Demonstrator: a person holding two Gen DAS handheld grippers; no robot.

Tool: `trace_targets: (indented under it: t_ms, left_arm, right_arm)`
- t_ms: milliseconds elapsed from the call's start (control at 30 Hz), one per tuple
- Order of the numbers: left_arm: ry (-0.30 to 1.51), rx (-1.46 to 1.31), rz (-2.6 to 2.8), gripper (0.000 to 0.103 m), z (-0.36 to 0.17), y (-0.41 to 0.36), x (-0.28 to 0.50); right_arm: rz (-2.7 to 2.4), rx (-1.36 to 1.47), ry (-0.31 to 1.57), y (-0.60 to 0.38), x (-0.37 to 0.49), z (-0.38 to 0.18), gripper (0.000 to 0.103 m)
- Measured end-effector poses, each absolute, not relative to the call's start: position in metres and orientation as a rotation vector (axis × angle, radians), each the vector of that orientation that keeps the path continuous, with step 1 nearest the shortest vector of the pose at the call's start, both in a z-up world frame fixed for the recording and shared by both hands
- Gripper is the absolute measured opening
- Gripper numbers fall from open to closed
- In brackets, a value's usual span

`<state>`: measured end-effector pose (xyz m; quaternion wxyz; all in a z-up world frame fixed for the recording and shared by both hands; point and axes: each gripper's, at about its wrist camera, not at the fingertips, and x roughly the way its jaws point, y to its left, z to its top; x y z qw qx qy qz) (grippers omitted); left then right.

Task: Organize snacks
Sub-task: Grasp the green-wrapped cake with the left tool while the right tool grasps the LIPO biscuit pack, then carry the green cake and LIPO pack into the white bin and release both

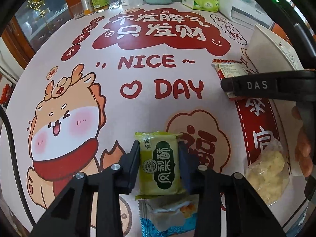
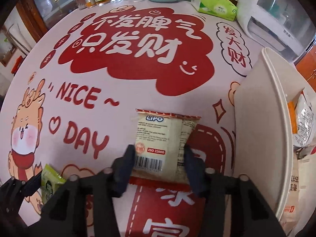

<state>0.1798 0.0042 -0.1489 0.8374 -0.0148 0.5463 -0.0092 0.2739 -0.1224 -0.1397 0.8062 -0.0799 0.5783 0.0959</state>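
Two grasps in hand. Left gripper point(image 1: 159, 165): closed on the green pack point(image 1: 159, 164), lower centre, flat on the counter point(image 1: 138, 108). Right gripper point(image 2: 160, 158): pads flank the cream pack point(image 2: 165, 142), centre; contact unclear. Bin point(image 2: 260, 130): right edge, part-filled. Next, you lift each pack clear and carry it over the bin's rim.

The desk point(image 1: 162, 102) wears a smooth, faintly sheened printed cover. The green snack packet point(image 1: 159, 164) is glossy plastic film with crimped ends, and the cream wafer packet point(image 2: 162, 138) is the same shiny film. A clear crinkly bag point(image 1: 266, 169) catches the light. The left hand-held gripper point(image 1: 159, 158) is matt black plastic with bright metal pins; the right hand-held gripper point(image 2: 160, 158) looks alike. The white bin point(image 2: 262, 118) is smooth matt plastic.
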Motion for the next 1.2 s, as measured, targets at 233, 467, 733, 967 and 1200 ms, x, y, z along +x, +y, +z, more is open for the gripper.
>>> trace_targets:
  t_ms: [233, 467, 733, 967, 1200]
  left_arm:
    - [1.134, -0.062, -0.003, 0.034, -0.139, 0.013, 0.167]
    - [1.025, -0.047, -0.006, 0.034, -0.098, 0.012, 0.144]
    - [0.895, 0.015, -0.072, 0.034, -0.044, -0.02, 0.123]
    - [0.773, 0.128, -0.194, 0.035, 0.007, -0.079, 0.125]
    - [0.689, 0.231, -0.279, 0.035, 0.041, -0.145, 0.148]
  right_arm:
    - [0.268, -0.087, 1.166, -0.128, 0.251, -0.12, 0.046]
    - [0.346, 0.014, 1.02, -0.145, 0.194, -0.073, 0.046]
    - [0.313, 0.153, 0.879, -0.192, 0.123, -0.042, 0.046]
    - [0.181, 0.234, 0.788, -0.251, 0.092, -0.023, 0.046]
    - [0.0, 0.285, 0.675, -0.305, 0.082, 0.0, 0.046]
